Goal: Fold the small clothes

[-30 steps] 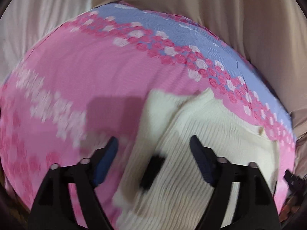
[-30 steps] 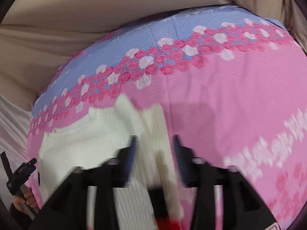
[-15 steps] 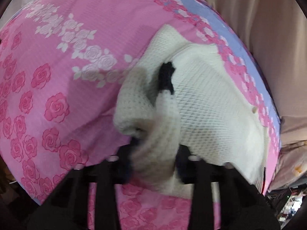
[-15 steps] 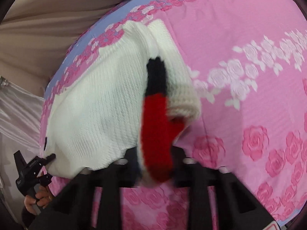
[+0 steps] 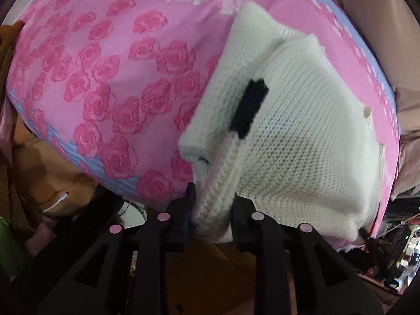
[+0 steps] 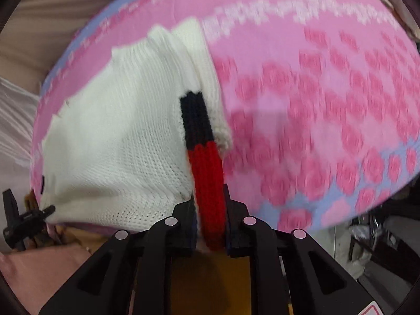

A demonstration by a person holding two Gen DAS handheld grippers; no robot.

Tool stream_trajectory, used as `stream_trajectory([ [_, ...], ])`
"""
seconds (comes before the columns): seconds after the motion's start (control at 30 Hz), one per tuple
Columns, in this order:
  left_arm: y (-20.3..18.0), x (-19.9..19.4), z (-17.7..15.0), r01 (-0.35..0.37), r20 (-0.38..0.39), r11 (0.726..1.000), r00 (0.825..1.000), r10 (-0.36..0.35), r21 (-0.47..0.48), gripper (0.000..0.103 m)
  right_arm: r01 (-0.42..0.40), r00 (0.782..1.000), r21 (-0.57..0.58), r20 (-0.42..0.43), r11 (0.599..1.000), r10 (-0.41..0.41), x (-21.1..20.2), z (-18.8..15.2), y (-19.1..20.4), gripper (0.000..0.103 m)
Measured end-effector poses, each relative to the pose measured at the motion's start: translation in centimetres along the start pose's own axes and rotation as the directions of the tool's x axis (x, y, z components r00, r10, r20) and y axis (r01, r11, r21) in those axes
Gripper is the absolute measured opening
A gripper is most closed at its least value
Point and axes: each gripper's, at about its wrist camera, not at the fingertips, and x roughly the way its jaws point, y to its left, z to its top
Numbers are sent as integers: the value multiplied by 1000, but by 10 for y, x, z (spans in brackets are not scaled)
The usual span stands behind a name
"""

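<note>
Sweater (image 5: 302, 136) — cream knit, lies on the rose-print pink sheet (image 5: 110, 84), near edge lifted. Left gripper (image 5: 212, 212) clamps a bunched cream rib; right gripper (image 6: 211, 218) pinches the red-and-navy trim (image 6: 204, 162), jaws easing open — likely both edges held level to fold evenly.

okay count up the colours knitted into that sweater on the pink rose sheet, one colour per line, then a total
White body of the sweater: 1
Black band: 1
Red band: 1
Total: 3 colours
</note>
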Motion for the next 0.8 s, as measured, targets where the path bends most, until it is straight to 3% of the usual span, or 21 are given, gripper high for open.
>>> stream_trajectory([
  [0.07, -16, -28, 19, -22, 135, 999, 991, 17, 33, 34, 11, 999, 12, 42, 1000, -11, -6, 4, 2, 25],
  [0.13, -34, -50, 38, -28, 244, 997, 970, 11, 67, 75, 24, 989, -4, 143, 1000, -23, -26, 23, 13, 32],
  [0.2, -57, -53, 67, -18, 312, 995, 950, -15, 102, 79, 41, 968, -43, 248, 998, -29, -41, 49, 29, 58],
  [0.3, -84, -15, 107, 7, 269, 988, 962, -48, 151, 78, 23, 959, -91, 285, 996, 4, -29, 93, 50, 62],
  [0.4, -94, 24, 125, -3, 209, 988, 977, -30, 155, 56, 12, 965, -69, 261, 998, 7, 5, 123, 58, 62],
  [0.43, -98, 32, 127, 12, 199, 986, 979, -46, 167, 44, -10, 968, -61, 251, 998, 25, 14, 128, 61, 62],
  [0.47, -100, 36, 126, 11, 197, 985, 979, -45, 172, 33, -26, 970, -54, 239, 998, 38, 23, 132, 65, 57],
  [0.5, -102, 38, 127, 4, 190, 984, 981, -38, 178, 11, -30, 974, -53, 224, 998, 41, 30, 135, 67, 35],
  [0.53, -103, 35, 129, 18, 189, 984, 981, -52, 179, 9, -11, 976, -63, 216, 998, 25, 36, 137, 71, 17],
  [0.57, -103, 27, 131, 29, 213, 984, 975, -67, 174, 8, -24, 977, -75, 211, 997, 40, 36, 139, 74, 8],
  [0.6, -102, 20, 126, 31, 236, 984, 969, -73, 176, 8, -50, 971, -69, 230, 996, 65, 29, 138, 74, 8],
  [0.67, -100, 5, 133, 21, 283, 985, 956, -69, 169, 8, -80, 940, -67, 328, 995, 98, 1, 139, 78, 7],
  [0.73, -96, 7, 142, 9, 290, 989, 956, -51, 147, 8, -93, 921, -57, 374, 994, 108, -14, 143, 78, 7],
  [0.8, -96, 28, 150, -27, 251, 990, 968, -10, 141, 8, -68, 933, -54, 350, 996, 82, -3, 154, 75, 7],
])
